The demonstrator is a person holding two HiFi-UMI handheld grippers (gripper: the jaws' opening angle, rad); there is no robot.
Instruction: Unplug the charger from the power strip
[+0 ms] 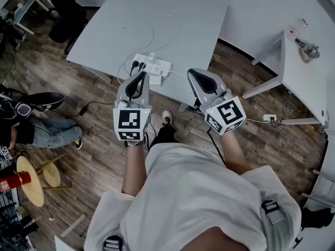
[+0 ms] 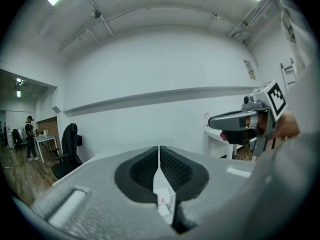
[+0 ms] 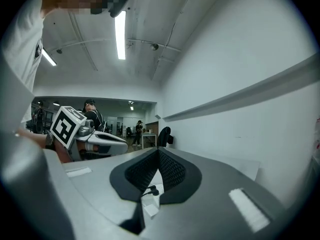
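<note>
Head view: power strip (image 1: pixel 153 65) lengthwise left-right

Matt white table (image 1: pixel 172 25), wood-plank floor (image 1: pixel 94 132), white plastic power strip (image 1: pixel 153 65)

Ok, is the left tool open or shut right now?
Shut. The left tool shows its two jaws pressed together along a thin seam, with nothing between them.

Bare tabletop (image 1: pixel 172 14) surrounds the power strip (image 1: pixel 157 65); plugs (image 1: pixel 137 64) crowd its left end.
</note>
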